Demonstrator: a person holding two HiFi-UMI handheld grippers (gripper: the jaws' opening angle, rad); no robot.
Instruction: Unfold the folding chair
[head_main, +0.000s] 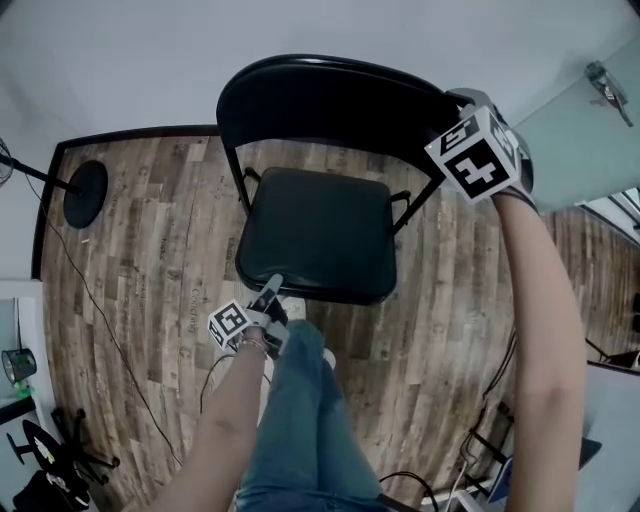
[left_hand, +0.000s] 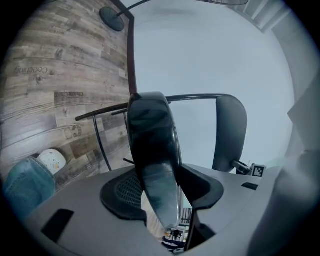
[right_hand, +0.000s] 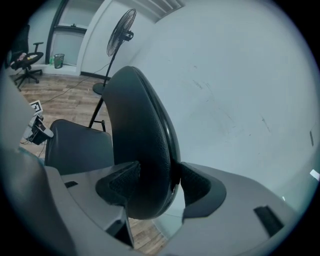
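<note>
Your left gripper (head_main: 271, 290) pinches the seat (head_main: 315, 232) at its near edge, your right gripper (head_main: 458, 99) pinches the backrest (head_main: 325, 100) top corner, and the chair stands ahead with its seat almost level, so the left hand finishes it.

The head camera hangs over the near side of the folding chair (head_main: 330, 100) and looks steeply down, taking in the whole seat (head_main: 318, 235), the backrest (head_main: 280, 90) and the plank floor (head_main: 140, 260) around it. The left gripper (head_main: 268, 297) carries its camera low at the seat's near edge, very close and rolled sideways, facing across the seat to the far wall (left_hand: 200, 50). The right gripper (head_main: 462, 100) carries its camera high at the backrest's right top corner, tight against it, facing left and down. All three views share seat and backrest, and each gripper view catches the other gripper.
</note>
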